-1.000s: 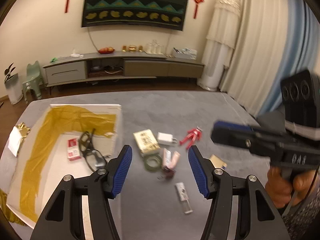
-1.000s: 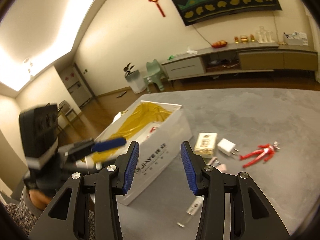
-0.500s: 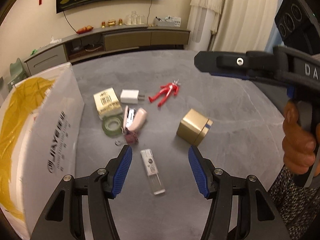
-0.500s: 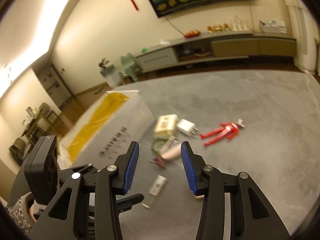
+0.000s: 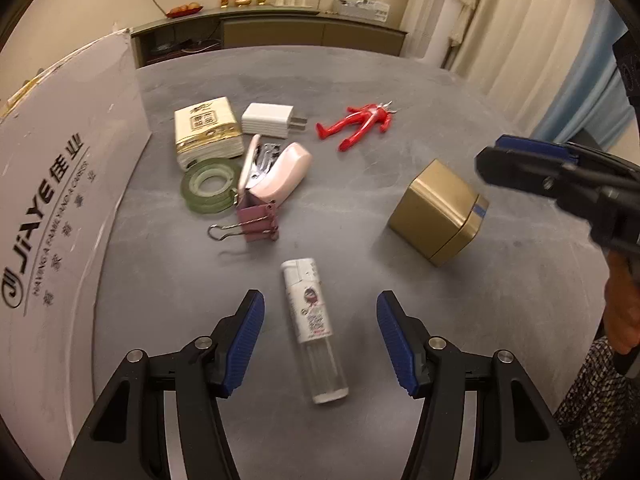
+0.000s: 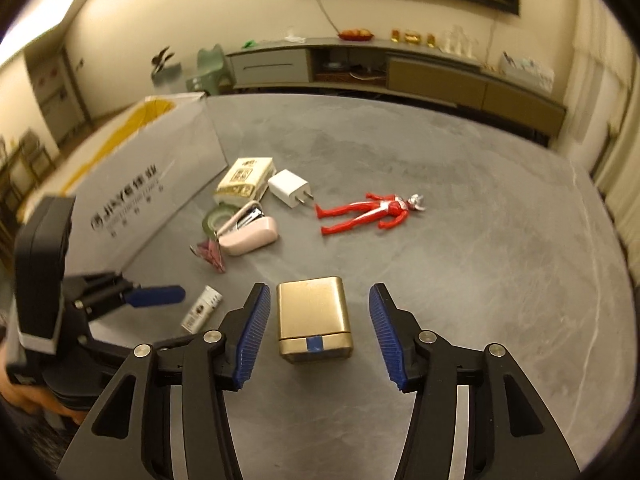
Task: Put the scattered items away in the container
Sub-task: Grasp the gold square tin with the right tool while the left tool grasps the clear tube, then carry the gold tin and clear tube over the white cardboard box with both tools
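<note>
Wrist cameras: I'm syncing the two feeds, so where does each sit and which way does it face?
Left wrist: on the left gripper, looking forward and down at the white tube between its open fingers; the right gripper shows too.
Right wrist: on the right gripper, looking at the gold tin; the left gripper shows.
Shared: tin, tube, red figure, white box.

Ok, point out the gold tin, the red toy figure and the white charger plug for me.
gold tin point(image 6: 313, 312): right wrist view, middle of its top face.
red toy figure point(image 6: 382, 210): right wrist view, on its torso.
white charger plug point(image 5: 267, 120): left wrist view, middle of its white body.
</note>
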`<action>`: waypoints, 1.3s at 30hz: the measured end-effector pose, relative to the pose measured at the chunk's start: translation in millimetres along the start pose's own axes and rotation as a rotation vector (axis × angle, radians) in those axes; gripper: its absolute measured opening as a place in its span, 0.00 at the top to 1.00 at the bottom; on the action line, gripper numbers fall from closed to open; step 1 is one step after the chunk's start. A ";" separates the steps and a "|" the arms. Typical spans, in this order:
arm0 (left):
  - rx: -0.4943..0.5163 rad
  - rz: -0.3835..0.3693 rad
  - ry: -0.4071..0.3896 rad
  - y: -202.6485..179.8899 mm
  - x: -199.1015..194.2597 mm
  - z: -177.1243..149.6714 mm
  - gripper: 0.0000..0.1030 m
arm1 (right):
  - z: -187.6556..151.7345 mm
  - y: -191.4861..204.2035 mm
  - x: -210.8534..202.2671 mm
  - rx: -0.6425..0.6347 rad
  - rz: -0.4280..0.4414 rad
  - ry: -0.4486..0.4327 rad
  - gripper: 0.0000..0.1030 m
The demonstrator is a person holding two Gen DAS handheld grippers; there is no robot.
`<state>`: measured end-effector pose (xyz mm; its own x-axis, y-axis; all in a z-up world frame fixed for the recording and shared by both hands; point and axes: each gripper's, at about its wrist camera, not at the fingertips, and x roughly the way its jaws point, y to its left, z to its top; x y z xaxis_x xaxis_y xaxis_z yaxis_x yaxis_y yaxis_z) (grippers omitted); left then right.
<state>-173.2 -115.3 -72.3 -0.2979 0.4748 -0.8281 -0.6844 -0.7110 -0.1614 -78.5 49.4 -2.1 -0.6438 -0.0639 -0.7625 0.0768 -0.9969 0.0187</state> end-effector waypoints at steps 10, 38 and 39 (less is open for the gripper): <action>0.023 -0.007 -0.011 0.5 4.0 -1.9 0.41 | -3.4 -0.4 27.8 -0.040 -0.027 0.057 0.42; 0.078 0.005 -0.103 5.5 -11.5 5.5 0.80 | -3.6 -1.0 32.9 0.062 0.052 0.088 0.50; 0.077 0.003 -0.106 5.5 -12.7 6.1 0.80 | -3.1 -0.8 31.6 0.061 0.053 0.085 0.50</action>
<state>-177.3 -122.0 -59.4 -0.3656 0.5281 -0.7664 -0.7314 -0.6723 -0.1144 -96.5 48.4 -28.2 -0.5732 -0.1154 -0.8113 0.0614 -0.9933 0.0979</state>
